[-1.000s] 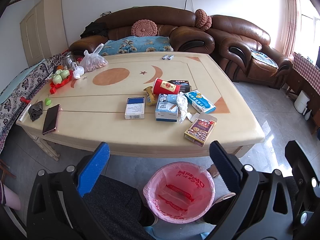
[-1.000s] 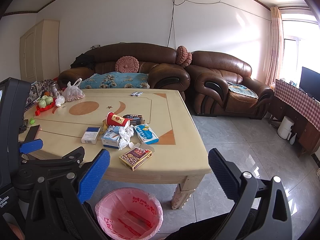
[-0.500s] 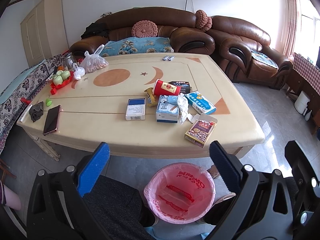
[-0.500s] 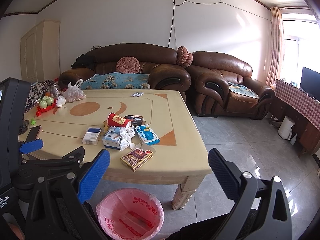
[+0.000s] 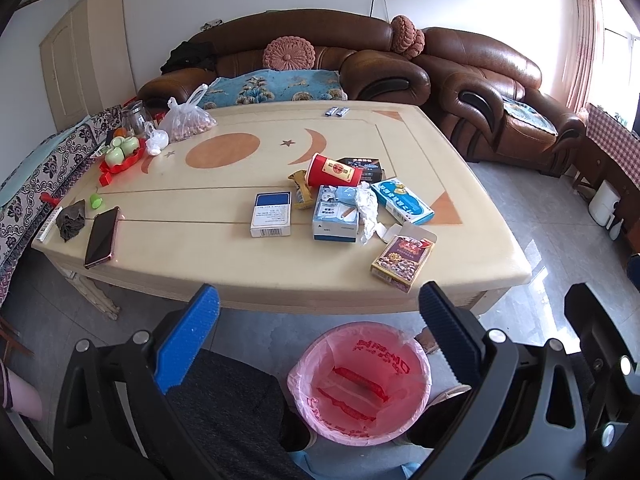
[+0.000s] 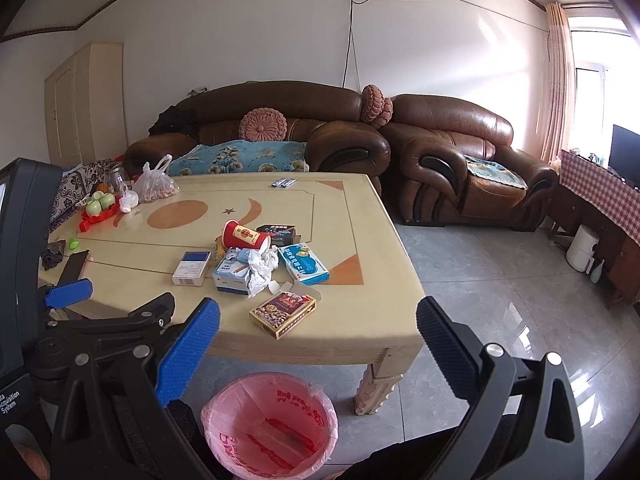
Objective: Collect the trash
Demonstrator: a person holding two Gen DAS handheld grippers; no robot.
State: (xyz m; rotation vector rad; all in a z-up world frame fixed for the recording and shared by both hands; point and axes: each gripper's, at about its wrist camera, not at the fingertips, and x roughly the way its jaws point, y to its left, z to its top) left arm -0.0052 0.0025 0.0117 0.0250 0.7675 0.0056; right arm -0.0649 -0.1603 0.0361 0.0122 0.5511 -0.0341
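We see the left tongs point(image 5: 320, 320) at the bottom of the left wrist view, spread wide and holding nothing; one blue pad point(image 5: 188, 338) stands lower left and a dark ribbed one lower right. They hang above the floor in front of the table point(image 5: 240, 256), pointing toward it. The right tongs point(image 6: 318, 334) are also wide apart and without load, low in the right wrist view, and the left device shows at the left edge of that view.

The trash lies in a group on the table, right of centre in the left wrist view. A red paper cup point(image 5: 334, 170) lies on its side with a round gold emblem; the characters on it are too small for us to read. Beside it are a white and blue box point(image 5: 271, 214) with a barcode on its near end, a light blue carton point(image 5: 335, 214), a crumpled white tissue point(image 5: 367, 208) touching that carton, a blue printed box point(image 5: 402, 200), a dark box point(image 5: 366, 168) behind the cup, and a brown box with open flap point(image 5: 402, 258) near the front edge.

The bin with pink bag point(image 5: 360, 384) stands on the floor below the table edge, between the left tongs' pads in the frame. Red writing is printed on the bag, perhaps Chinese, but we cannot read it.

A phone point(image 5: 102, 236) lies at the left end of the table.
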